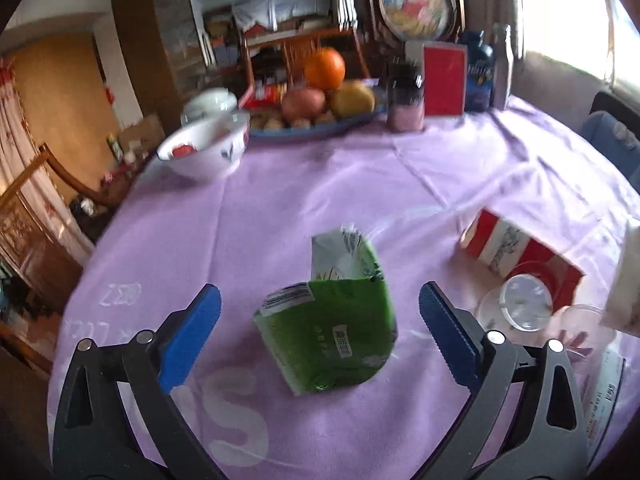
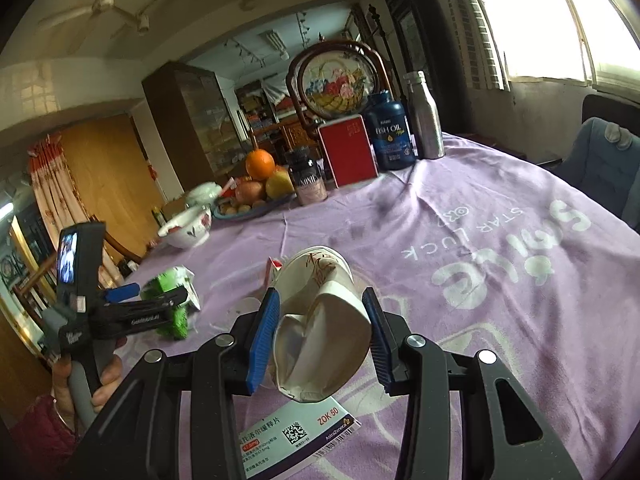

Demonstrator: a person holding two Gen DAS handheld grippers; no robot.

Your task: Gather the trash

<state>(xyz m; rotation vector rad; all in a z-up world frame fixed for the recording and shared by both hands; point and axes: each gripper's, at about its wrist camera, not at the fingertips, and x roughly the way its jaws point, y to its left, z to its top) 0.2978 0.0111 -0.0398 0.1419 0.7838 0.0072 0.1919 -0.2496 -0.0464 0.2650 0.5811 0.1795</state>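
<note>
Two pieces of trash concern me: a crushed white paper cup [image 2: 322, 328], light and already caved in, pinched across its sides in my right tongs [image 2: 320, 334], and a green carton [image 1: 328, 320] lying on the purple tabletop [image 1: 360, 184]. My left tongs [image 1: 320, 334] hang open astride that carton, not touching. It looks light and dented, so I'd squeeze its flat sides mid-body, gently.

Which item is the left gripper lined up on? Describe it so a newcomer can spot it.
On the purple tablecloth, near the front edge, the open left gripper straddles a green packet. It is the only green thing there, torn open at the top; the box to its right is red and white.
</note>
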